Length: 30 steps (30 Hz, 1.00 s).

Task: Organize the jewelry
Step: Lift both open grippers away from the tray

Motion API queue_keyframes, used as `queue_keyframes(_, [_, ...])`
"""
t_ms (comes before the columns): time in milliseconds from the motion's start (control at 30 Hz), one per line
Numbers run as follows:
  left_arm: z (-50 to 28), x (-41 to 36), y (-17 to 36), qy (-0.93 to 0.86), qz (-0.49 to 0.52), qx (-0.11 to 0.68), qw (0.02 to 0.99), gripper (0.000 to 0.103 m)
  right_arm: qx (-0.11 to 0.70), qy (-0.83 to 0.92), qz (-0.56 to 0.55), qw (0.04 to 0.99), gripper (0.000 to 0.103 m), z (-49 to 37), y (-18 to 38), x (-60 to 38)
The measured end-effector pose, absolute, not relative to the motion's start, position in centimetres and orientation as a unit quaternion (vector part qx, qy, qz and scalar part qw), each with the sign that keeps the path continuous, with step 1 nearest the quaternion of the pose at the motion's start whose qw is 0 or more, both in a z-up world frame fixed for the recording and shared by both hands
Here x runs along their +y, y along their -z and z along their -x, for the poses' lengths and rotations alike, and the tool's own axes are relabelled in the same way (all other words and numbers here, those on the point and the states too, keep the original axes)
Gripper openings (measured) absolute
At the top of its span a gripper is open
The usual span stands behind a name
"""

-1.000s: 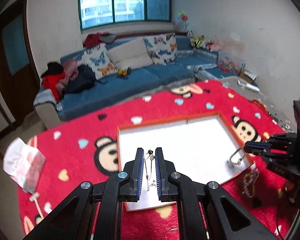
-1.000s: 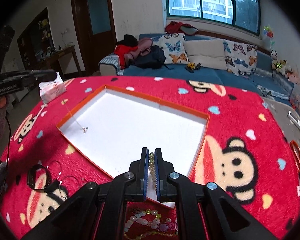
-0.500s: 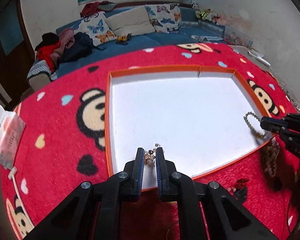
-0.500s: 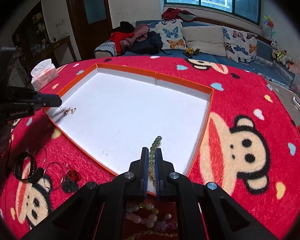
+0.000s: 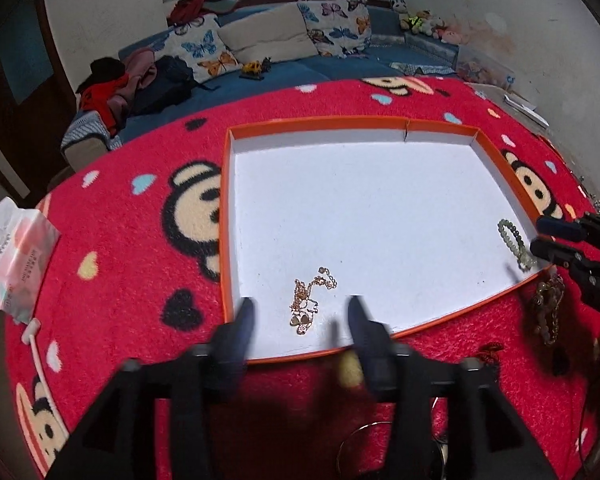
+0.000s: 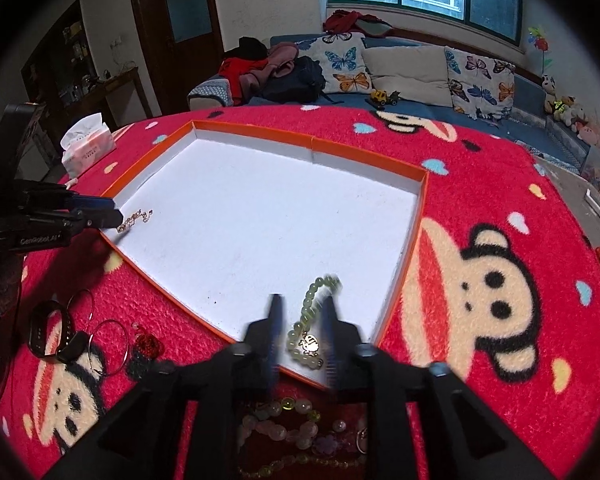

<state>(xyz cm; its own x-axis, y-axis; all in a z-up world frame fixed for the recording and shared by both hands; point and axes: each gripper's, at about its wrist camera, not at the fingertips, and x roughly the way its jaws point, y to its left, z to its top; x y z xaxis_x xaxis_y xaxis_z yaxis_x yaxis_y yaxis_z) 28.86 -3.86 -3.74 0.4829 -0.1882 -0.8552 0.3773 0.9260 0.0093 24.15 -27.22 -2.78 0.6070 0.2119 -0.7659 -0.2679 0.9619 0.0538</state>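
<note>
The left gripper [image 5: 300, 312], jaws opening, has the gold chain necklace [image 5: 306, 304] lying loose between them in the orange-rimmed tray [image 5: 226, 216] — light, limp, tangle-prone, best pinched at its bunched middle. The right gripper [image 6: 302, 322], jaws also opening, straddles the green bead bracelet [image 6: 310, 320] at the tray's near corner — smooth beads likely slip, so grip across the strand.

"CenRobot.AI" in white on my left gripper [image 6: 56, 216] body, small print on the tissue pack [image 5: 18, 256] too blurred to read
</note>
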Motion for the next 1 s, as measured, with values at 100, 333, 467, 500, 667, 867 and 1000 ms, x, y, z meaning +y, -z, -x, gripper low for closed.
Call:
queue_keyframes(100, [-28.3,-4.0,3.1,0.166,-0.101,0.477,0.857,0.056,0.416,-0.131,0.036,0.899,0.048,-23.9,2.4,-27.2])
queue_keyframes(333, [-24.7,-3.5,1.1,0.178,-0.102,0.469,0.859,0.056,0.407,-0.135,0.041,0.902,0.053,-22.5,1.2,-27.2])
queue_keyframes(467, [-20.9,-3.1,0.4,0.190,-0.118,0.465,0.856,0.058,0.399,-0.141,0.037,0.905,0.056,-20.8,0.7,-27.4])
queue_keyframes(500, [-20.1,-3.1,0.5,0.193,-0.120,0.466,0.855,0.061,0.398,-0.141,0.033,0.906,0.056,-20.3,0.6,-27.5])
queue_keyframes(667, [-14.8,-2.9,1.2,0.211,-0.151,0.468,0.845,0.072,0.396,-0.152,0.013,0.906,0.056,-18.3,0.3,-28.0])
queue_keyframes(867, [-12.4,-2.8,3.5,0.223,-0.168,0.482,0.830,0.077,0.401,-0.154,0.009,0.903,0.058,-16.1,0.8,-28.2])
queue_keyframes(1000, [-12.6,-2.4,4.9,0.222,-0.170,0.489,0.826,0.077,0.414,-0.154,0.018,0.897,0.058,-14.7,1.7,-28.5])
